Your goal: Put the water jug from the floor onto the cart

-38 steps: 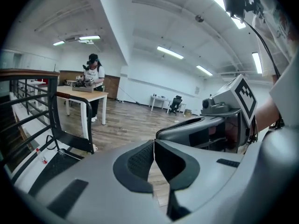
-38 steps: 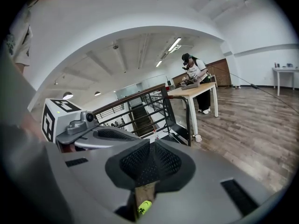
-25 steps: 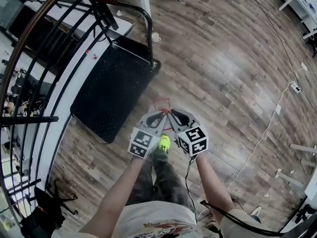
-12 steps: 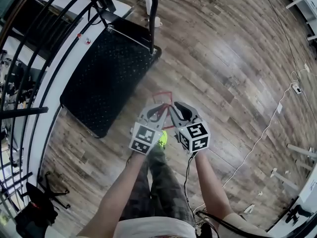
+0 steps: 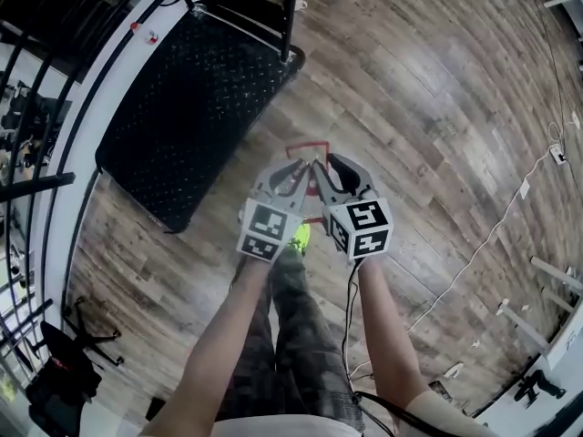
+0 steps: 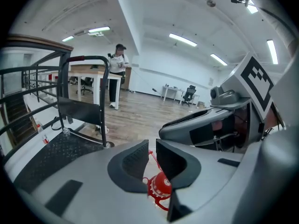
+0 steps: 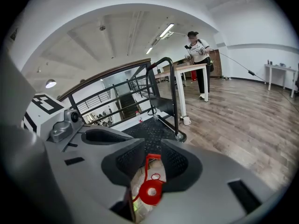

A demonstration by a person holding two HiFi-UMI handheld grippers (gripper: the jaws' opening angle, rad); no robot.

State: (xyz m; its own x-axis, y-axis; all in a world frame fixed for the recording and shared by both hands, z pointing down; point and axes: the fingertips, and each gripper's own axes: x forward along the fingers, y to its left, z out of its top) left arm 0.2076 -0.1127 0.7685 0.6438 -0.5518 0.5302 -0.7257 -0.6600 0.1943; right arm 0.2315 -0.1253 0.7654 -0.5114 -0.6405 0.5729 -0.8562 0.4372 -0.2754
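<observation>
- Over the wood floor, just off the near right edge of the cart, both tongs hang tip to tip above the water jug.
- Only the jug's red handle shows past the tips in the head view; the body sits beneath the 2 tools, clear of the cart's deck, and whether it rests on the floor cannot be told.
- Left tongs: jaws have just been opening and stand a narrow slit apart, a strand of red handle showing in the slit and the red cap below; no pad is seen pressing on it.
- Right tongs: jaws have just been opening and stand wider, the upright handle loop between the pads with room on both sides.
- Cart's black studded deck lies bare, its push bar rising at the far end.
- A curved black railing borders the cart's far side.
- Bare boards spread to the right as far as a white cable.
</observation>
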